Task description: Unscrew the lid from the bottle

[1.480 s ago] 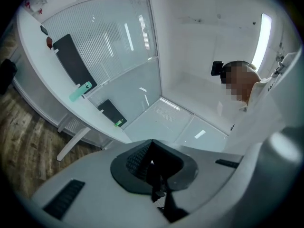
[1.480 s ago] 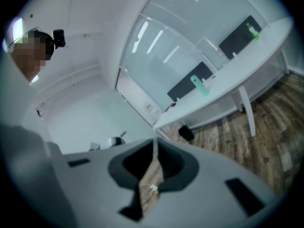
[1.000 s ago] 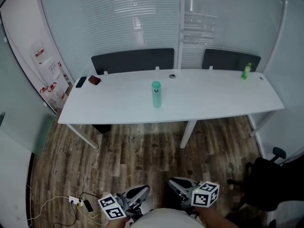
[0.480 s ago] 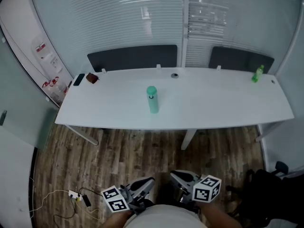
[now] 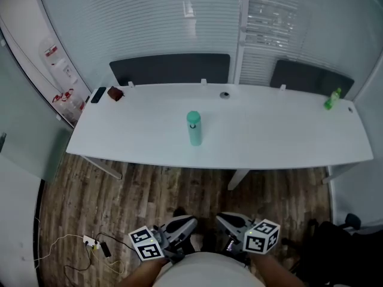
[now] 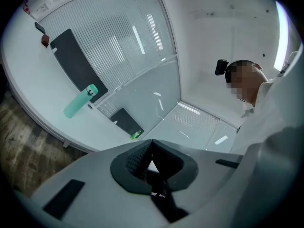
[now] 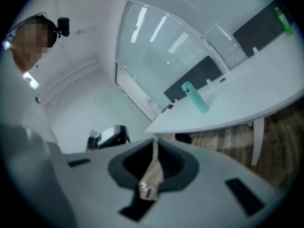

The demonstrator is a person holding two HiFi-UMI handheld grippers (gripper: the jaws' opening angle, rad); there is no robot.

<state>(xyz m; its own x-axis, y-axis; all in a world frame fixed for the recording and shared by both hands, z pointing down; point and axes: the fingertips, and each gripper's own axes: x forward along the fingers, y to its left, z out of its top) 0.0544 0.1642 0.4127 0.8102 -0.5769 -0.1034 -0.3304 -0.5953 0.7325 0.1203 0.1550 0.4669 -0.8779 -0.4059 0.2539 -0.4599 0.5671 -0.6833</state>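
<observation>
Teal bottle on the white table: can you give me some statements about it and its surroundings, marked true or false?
1. The teal bottle stands upright on the table. True.
2. Its lid has been taken off. False: the lid sits on the bottle.
3. The left gripper holds the bottle. False: it is shut on nothing, above the floor, well short of the table.
4. A green bottle stands near the table's right end. True.
5. A black phone lies right beside the teal bottle. False: it lies at the far left end.
</observation>
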